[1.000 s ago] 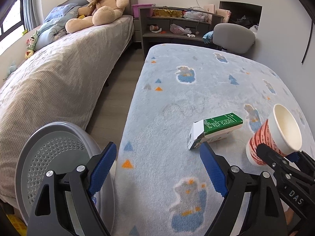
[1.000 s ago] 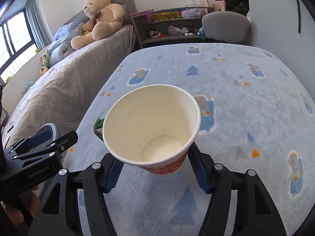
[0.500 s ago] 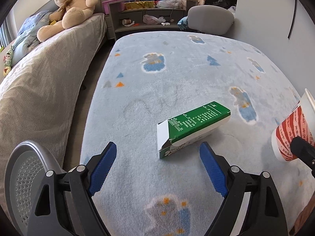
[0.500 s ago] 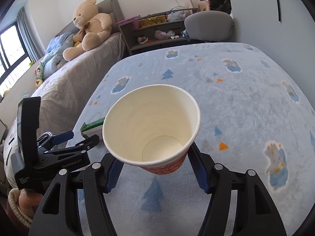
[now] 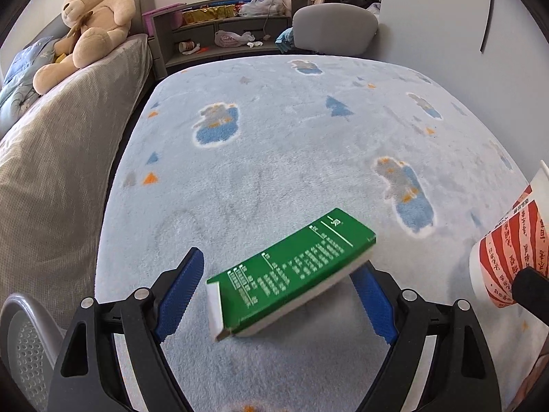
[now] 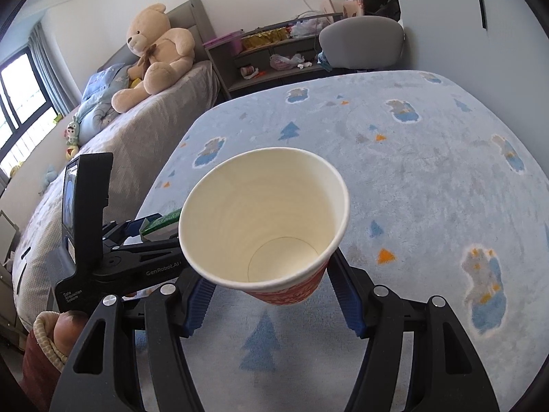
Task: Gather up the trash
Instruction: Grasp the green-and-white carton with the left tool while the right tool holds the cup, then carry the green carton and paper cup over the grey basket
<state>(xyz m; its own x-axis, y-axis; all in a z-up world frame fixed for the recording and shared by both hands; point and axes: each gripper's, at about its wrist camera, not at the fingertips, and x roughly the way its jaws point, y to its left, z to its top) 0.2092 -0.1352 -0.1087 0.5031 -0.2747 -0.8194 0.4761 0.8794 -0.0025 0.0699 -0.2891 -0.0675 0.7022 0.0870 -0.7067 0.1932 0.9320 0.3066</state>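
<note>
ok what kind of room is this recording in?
A bedroom, likely a child's: a bed carrying a big teddy bear, a cartoon-print rug, and a cluttered shelf unit by the wall.

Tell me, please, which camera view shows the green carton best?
The left wrist view: the green carton lies between the open left tongs, its printed top face visible. The right wrist view shows only a corner behind the paper cup.

The carton (image 5: 291,271) is green on top with pale print, and white along its edge. The paper cup (image 6: 264,219) is cream inside, with red and white stripes outside. The rug (image 5: 274,158) is pale blue, dotted with darker blue trees, orange triangles and blue-and-white animal patches. Both grippers, left (image 5: 278,295) and right (image 6: 271,295), are black with blue pads (image 5: 178,288). The teddy bear (image 5: 89,24) is tan; the bedspread (image 5: 55,158) is beige.
</note>
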